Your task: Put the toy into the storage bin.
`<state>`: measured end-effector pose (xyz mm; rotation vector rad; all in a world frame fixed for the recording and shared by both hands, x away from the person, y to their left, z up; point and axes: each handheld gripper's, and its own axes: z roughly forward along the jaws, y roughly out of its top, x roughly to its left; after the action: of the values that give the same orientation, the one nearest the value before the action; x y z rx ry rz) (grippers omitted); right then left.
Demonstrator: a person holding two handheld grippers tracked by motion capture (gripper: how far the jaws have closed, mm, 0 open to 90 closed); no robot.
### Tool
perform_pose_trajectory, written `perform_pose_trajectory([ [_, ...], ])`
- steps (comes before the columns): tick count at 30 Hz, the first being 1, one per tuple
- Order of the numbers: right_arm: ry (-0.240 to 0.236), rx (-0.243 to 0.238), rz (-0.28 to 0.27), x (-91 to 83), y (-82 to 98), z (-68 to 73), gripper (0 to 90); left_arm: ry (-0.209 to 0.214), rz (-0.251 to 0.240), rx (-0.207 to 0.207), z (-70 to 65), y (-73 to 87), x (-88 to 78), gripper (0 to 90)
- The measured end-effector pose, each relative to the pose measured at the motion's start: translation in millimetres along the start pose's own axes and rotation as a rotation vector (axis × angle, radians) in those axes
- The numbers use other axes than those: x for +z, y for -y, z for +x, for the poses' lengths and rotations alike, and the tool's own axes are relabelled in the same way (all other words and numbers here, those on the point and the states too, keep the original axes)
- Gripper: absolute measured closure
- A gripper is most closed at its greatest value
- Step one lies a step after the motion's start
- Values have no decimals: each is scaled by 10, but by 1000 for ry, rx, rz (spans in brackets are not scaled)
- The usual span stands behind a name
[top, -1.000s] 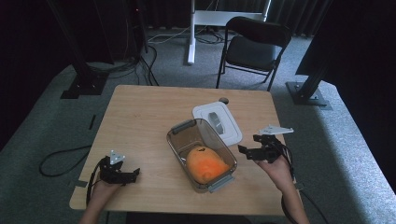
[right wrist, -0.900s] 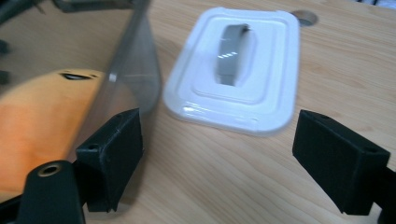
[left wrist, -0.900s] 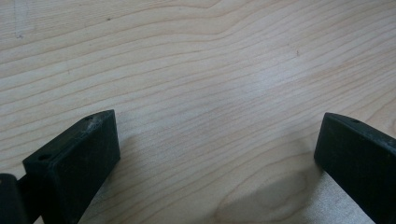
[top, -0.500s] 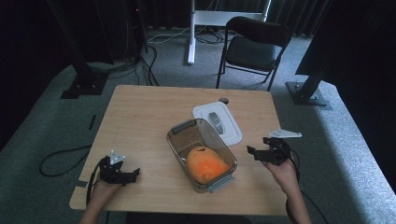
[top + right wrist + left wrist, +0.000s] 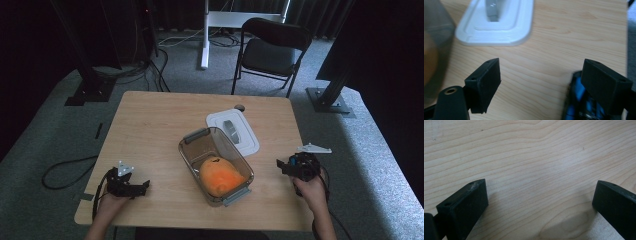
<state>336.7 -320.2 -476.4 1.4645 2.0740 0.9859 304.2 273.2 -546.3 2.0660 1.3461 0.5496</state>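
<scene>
A clear plastic container [image 5: 197, 145] stands at the middle of the wooden table [image 5: 155, 125] with a round orange thing [image 5: 221, 177] inside it. Its white lid [image 5: 245, 140] lies flat just behind it. My left gripper [image 5: 142, 186] rests open near the front left corner, and between its jaws is bare wood [image 5: 541, 187]. Right of the container, near the table's right edge, my right gripper [image 5: 281, 166] is open and holds nothing. In the right gripper view [image 5: 541, 65] the lid [image 5: 496, 25] lies ahead and the container's wall [image 5: 436, 47] is at the left edge.
A black folding chair [image 5: 272, 47] and a white desk leg [image 5: 205, 30] stand beyond the table's far side. Dark stands flank the table, with cables on the grey carpet at left. A blurred blue-and-black thing [image 5: 579, 105] sits under the right jaw; what it is I cannot tell.
My right gripper has drawn back from the container toward the right front of the table. The left gripper, container and lid have not moved.
</scene>
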Motion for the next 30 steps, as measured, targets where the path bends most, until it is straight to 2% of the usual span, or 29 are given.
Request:
perform_pose_trajectory([
  [6, 69, 43, 6, -28, 103, -170, 157, 0, -1, 0, 0, 0, 0, 5],
  [12, 124, 79, 43, -14, 221, -318, 136, 1, -1, 0, 0, 0, 0, 5],
  [18, 141, 114, 72, 20, 313, -403, 140, 0, -1, 0, 0, 0, 0, 5],
  [21, 165, 132, 86, 41, 380, -441, 138, 1, -2, -2, -1, 0, 2, 5],
  [24, 165, 149, 90, 60, 419, -456, 137, 1, -2, -2, -1, 0, 1, 5],
  [30, 172, 143, 141, 163, 511, -445, 135, 0, -1, 0, 0, 0, 1, 5],
])
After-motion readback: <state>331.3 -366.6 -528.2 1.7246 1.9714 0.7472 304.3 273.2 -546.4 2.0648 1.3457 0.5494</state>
